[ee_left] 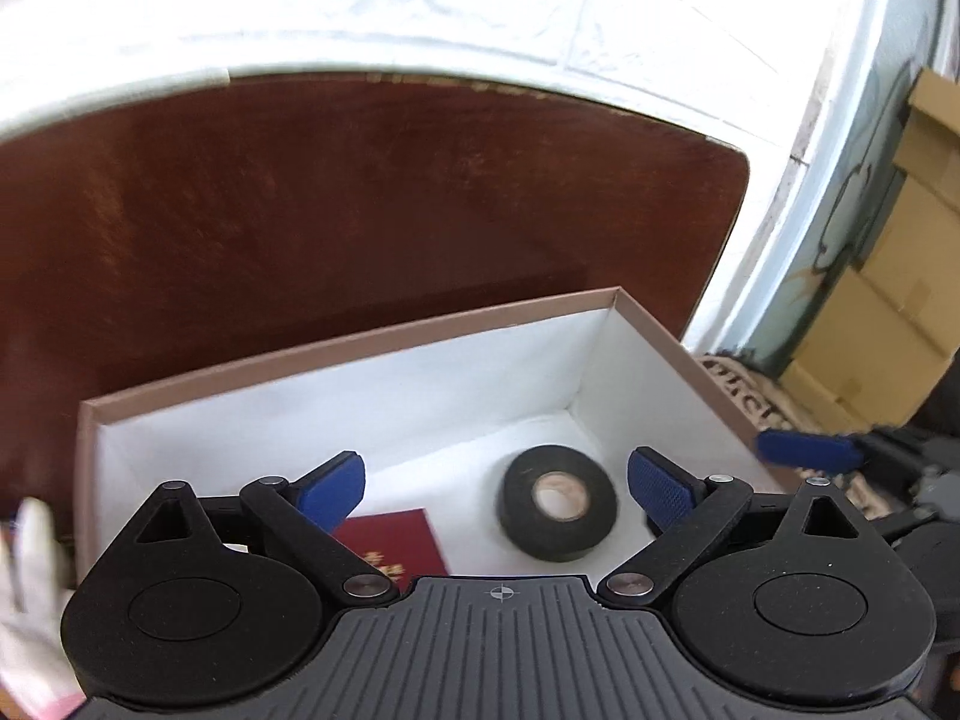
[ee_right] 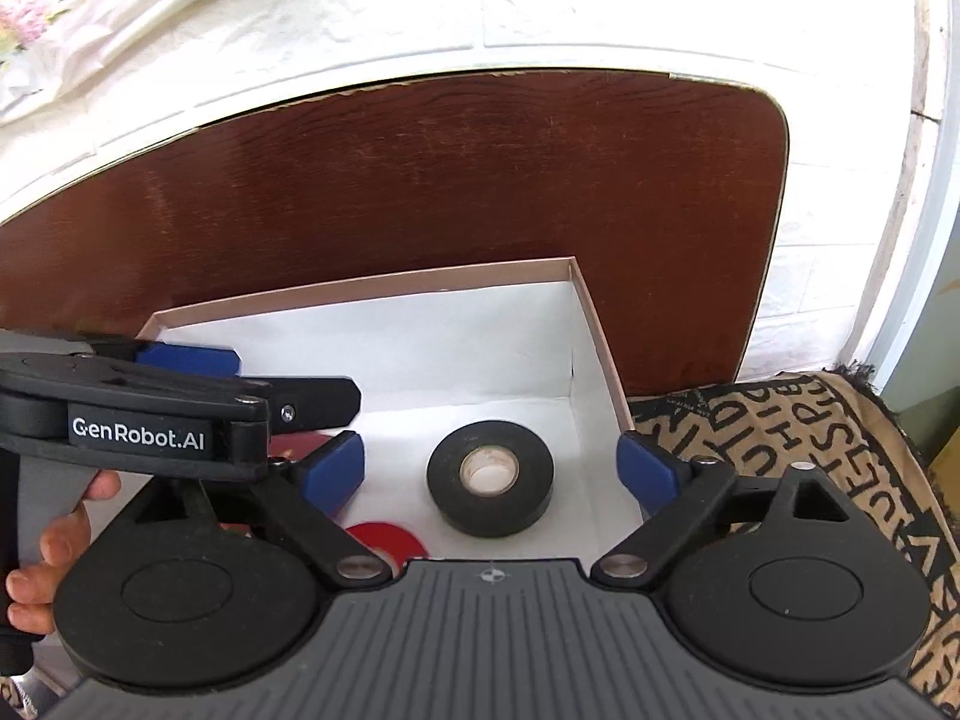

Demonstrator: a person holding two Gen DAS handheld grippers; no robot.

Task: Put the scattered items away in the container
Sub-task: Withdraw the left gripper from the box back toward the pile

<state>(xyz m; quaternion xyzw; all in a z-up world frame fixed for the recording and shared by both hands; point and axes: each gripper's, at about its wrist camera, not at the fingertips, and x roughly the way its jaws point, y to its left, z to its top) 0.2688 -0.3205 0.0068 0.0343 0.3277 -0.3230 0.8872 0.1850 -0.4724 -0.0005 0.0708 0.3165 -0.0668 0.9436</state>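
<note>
A brown cardboard box (ee_left: 360, 342) with a white inside stands on the floor; it also shows in the right wrist view (ee_right: 372, 291). Inside lie a black tape roll (ee_left: 559, 503) (ee_right: 489, 477), a dark red booklet (ee_left: 393, 543) and a red round item (ee_right: 387, 540), partly hidden. My left gripper (ee_left: 497, 489) is open and empty above the box; its side shows in the right wrist view (ee_right: 240, 381). My right gripper (ee_right: 491, 471) is open and empty over the tape roll; one blue finger shows in the left wrist view (ee_left: 804, 450).
A dark brown wooden board (ee_left: 360, 198) (ee_right: 450, 180) leans behind the box against a white brick-pattern wall (ee_right: 540, 0). A tan rug with black letters (ee_right: 780, 426) lies to the right. Cardboard cartons (ee_left: 888, 276) stand at far right.
</note>
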